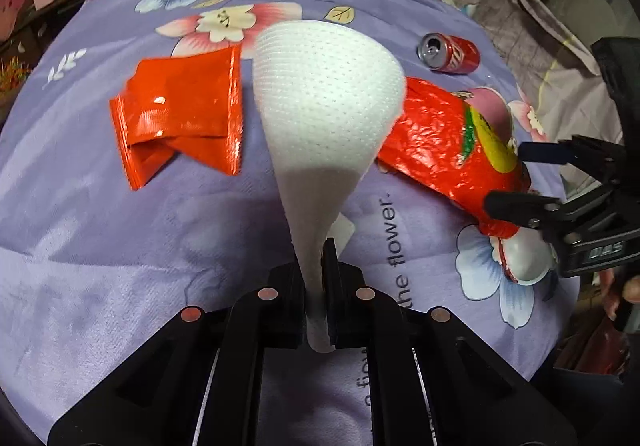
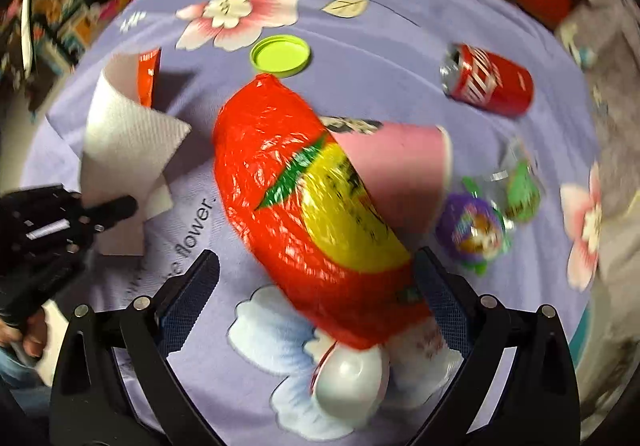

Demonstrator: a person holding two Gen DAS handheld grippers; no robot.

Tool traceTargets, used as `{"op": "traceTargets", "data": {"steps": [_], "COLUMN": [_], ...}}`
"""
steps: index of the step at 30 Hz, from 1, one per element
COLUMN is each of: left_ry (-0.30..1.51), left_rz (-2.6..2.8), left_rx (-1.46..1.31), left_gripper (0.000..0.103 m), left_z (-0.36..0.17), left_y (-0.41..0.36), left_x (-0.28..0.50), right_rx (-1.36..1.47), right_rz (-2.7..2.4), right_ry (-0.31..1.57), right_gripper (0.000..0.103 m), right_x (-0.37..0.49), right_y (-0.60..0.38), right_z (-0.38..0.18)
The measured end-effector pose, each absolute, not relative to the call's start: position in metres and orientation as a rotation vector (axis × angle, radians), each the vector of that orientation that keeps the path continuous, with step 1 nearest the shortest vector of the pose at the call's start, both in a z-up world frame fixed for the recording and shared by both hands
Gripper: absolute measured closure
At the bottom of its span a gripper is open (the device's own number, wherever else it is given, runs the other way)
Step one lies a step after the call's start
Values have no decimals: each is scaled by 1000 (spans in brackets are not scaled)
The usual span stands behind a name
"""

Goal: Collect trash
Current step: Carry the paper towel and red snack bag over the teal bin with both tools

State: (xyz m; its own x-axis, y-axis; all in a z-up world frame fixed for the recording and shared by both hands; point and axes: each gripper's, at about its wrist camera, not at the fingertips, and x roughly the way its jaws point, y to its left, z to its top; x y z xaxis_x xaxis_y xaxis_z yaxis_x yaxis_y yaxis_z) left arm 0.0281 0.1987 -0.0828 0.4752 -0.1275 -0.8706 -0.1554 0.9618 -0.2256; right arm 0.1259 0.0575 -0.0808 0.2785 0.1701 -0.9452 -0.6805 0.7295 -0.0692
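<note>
The left gripper [image 1: 316, 286] is clamped tight on the lower end of a white paper towel [image 1: 328, 86], which fans out wide above its 2 fingers and hangs clear of the purple flowered cloth [image 1: 120, 246]. In the right wrist view the same towel [image 2: 128, 142] shows at the left, with the left gripper [image 2: 120, 208] pinching it.

Just left of the towel lies a folded orange wrapper [image 1: 180, 114], flat on the cloth. To the right lies a big red snack bag [image 1: 444, 142] with a yellow and green print, and past it a red soda can [image 1: 450, 53] on its side, well apart from the bag, its open top toward the towel.

The right gripper [image 2: 316, 278] stands wide open, its 2 fingers on either side of the lower part of the red snack bag [image 2: 296, 182] without pressing on it. From the left wrist view the right gripper [image 1: 504, 178] is at the bag's right end. A pink paper cup [image 2: 404, 166] lies tipped against the bag's right side, and a white rounded object [image 2: 352, 382] sits at the bag's near end, between the fingers.

Farther out on the cloth [image 2: 400, 46] are a lime green lid [image 2: 280, 56] beyond the bag, the soda can [image 2: 490, 80] to the upper right, and a small purple and green wrapper [image 2: 476, 230] beside the cup. That view is blurred.
</note>
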Motion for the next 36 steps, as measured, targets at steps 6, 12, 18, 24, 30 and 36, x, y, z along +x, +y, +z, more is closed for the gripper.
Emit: {"op": "traceTargets", "data": {"steps": [6,12,18,24,30,36], "left_ry": [1090,1083,1045,1005,971,983], "left_rz": [18,20,-15,-76,-166,-295], "left_rx": [-304,-302,-269,-215,-162,-76], "left_gripper": [95,94,94,95,95,95], "left_z": [-88,-85,-61,-34,-7,3], "left_y": [202,199,183,148,99,27], "left_x": [29,30,33,46,61,86], "right_rx": [-560,-443,-260,-67,46,142], "right_rz": [609,662,649,593,539,404], "right_ry": [1176,1177,1130,1119,1077,1051], "right_gripper": [45,87,88,88,88,87], "right_x": [122,118,124,136,136,130], "right_y": [63,51,7,-55,-110,-196], "right_z": [-104,-83,-40,-13,5,5]}}
